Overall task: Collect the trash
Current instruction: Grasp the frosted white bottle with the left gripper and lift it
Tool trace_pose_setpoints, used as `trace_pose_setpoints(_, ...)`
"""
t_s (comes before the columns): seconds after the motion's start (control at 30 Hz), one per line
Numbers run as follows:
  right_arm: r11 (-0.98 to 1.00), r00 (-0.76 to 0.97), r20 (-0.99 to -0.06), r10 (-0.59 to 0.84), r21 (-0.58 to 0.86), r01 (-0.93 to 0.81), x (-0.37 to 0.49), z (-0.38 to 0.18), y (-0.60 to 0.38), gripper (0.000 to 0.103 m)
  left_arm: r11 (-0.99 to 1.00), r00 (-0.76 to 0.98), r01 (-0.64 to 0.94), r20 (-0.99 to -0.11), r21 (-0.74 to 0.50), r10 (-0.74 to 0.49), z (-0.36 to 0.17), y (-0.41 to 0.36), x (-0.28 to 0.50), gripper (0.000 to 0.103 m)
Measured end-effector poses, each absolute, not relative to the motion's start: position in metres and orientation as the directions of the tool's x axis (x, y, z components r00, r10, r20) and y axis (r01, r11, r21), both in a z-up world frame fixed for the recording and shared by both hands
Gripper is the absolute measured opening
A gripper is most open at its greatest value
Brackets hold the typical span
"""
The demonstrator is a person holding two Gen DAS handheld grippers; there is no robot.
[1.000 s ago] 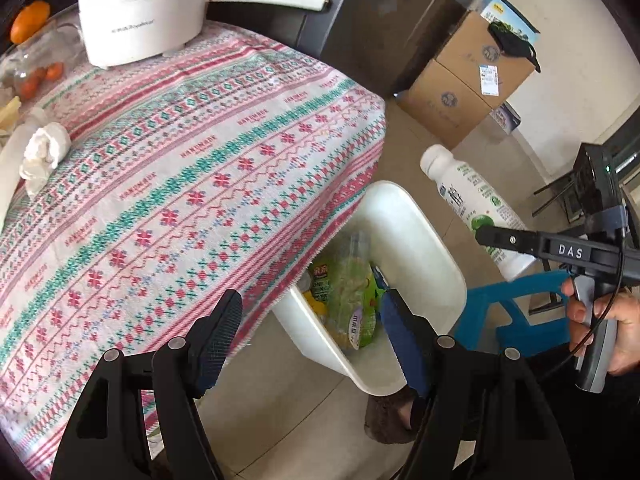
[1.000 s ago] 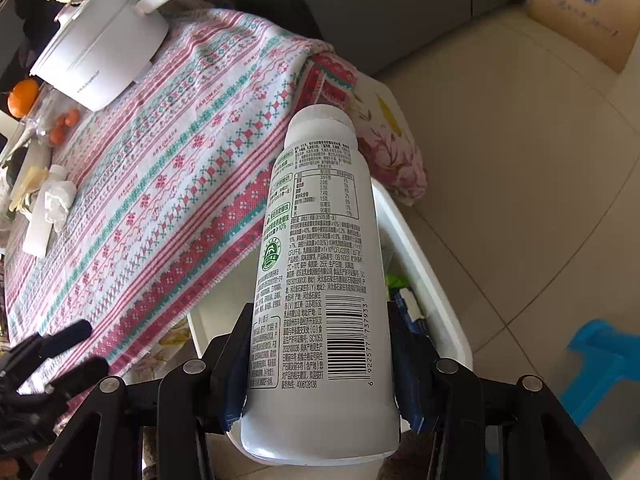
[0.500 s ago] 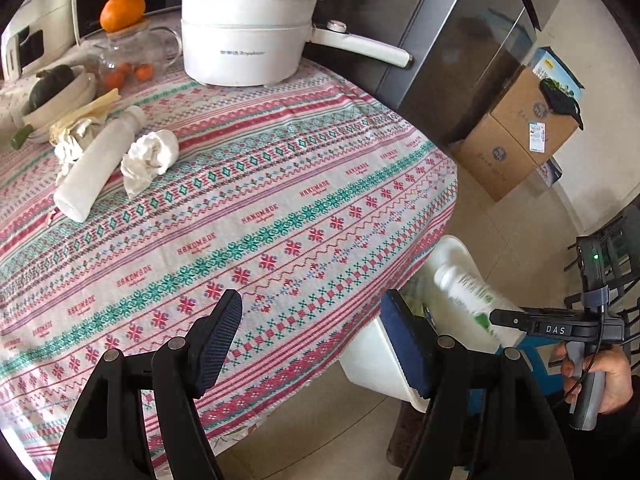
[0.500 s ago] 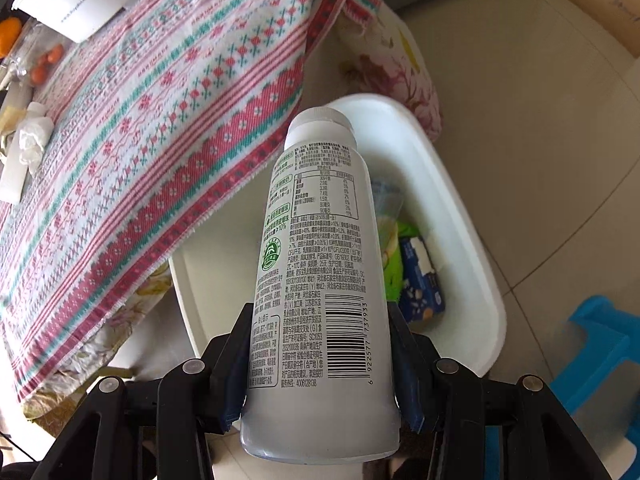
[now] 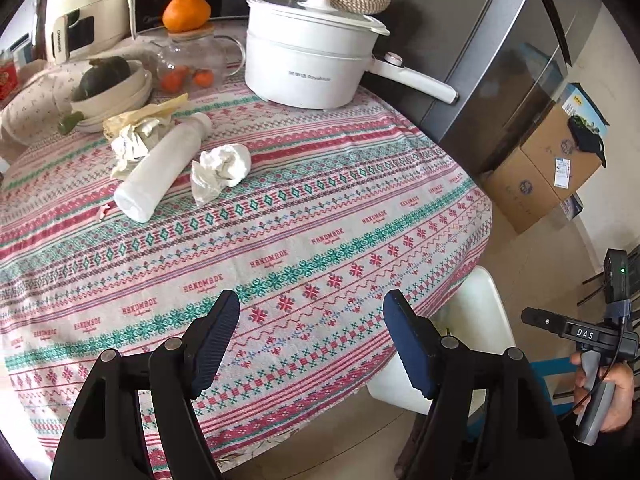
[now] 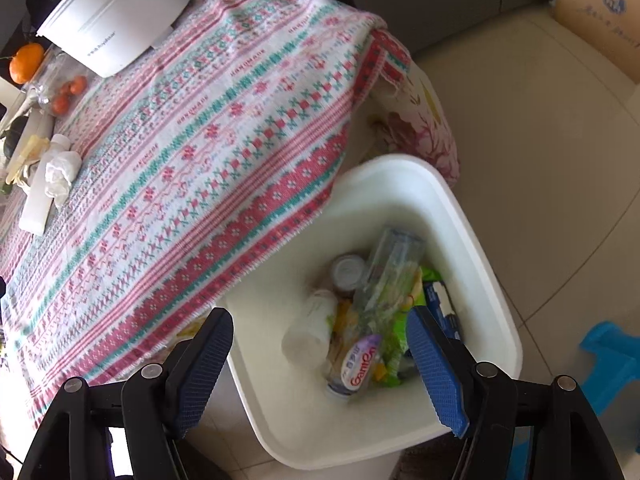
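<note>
My right gripper (image 6: 320,340) is open and empty above the white trash bin (image 6: 460,216) beside the table. The white labelled bottle (image 6: 310,330) lies blurred in the bin among a clear plastic bottle (image 6: 372,312), a can and green wrappers. My left gripper (image 5: 312,336) is open and empty over the near edge of the patterned tablecloth (image 5: 280,220). On the table lie a white bottle (image 5: 160,166), a crumpled tissue (image 5: 222,166) and crumpled paper (image 5: 132,140). The right gripper also shows in the left wrist view (image 5: 560,326), held by a hand.
A white pot (image 5: 312,60), a glass teapot with an orange (image 5: 188,56) and a bowl (image 5: 112,88) stand at the table's back. A grey fridge (image 5: 500,60) and cardboard boxes (image 5: 540,168) are to the right. A blue stool (image 6: 608,360) stands by the bin.
My right gripper opened and the white labelled bottle dropped into the bin. My left gripper moved up and back over the table, bringing the trash on it into view.
</note>
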State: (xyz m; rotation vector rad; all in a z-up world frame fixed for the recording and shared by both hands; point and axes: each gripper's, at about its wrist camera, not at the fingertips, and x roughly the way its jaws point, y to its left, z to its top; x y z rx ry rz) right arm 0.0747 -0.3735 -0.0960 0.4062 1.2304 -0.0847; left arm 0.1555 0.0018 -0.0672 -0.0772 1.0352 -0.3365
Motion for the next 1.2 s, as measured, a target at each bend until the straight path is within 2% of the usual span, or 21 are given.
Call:
trace_pose_setpoints(0.37,0.955,0.411,-0.896,0.168,0.251,0.156,0.115,-0.073,-0.319,0.08,0.962,0.507,0.103,-0.819,-0.252,-0.269,-0.06,0.061,0.173,0.078)
trace_pose_setpoints(0.63,0.967,0.435,-0.882,0.179,0.239,0.087,0.153,-0.068,-0.276,0.08,0.972,0.533,-0.025,-0.825,-0.234,-0.185,-0.076,0.111,0.19,0.078)
trace_pose_setpoints(0.8,0.966,0.427,-0.881,0.204,0.253,0.059,0.174,-0.073,-0.255,0.08,0.984,0.539,0.002,-0.829,-0.176,-0.149,-0.092,0.127,0.219,0.078)
trace_pose_setpoints(1.03,0.97,0.378,-0.898,0.227,0.245,-0.001,0.206,-0.089,-0.228,0.08,0.983,0.458,0.066,-0.87,-0.172,-0.183,-0.118,0.136,0.282,0.076)
trace_pose_setpoints(1.2,0.966,0.362,-0.898,0.25,0.256,-0.031,0.228,-0.092,-0.221,0.08,0.986,0.399,0.11,-0.902,-0.128,-0.162,-0.132,0.125,0.318,0.068)
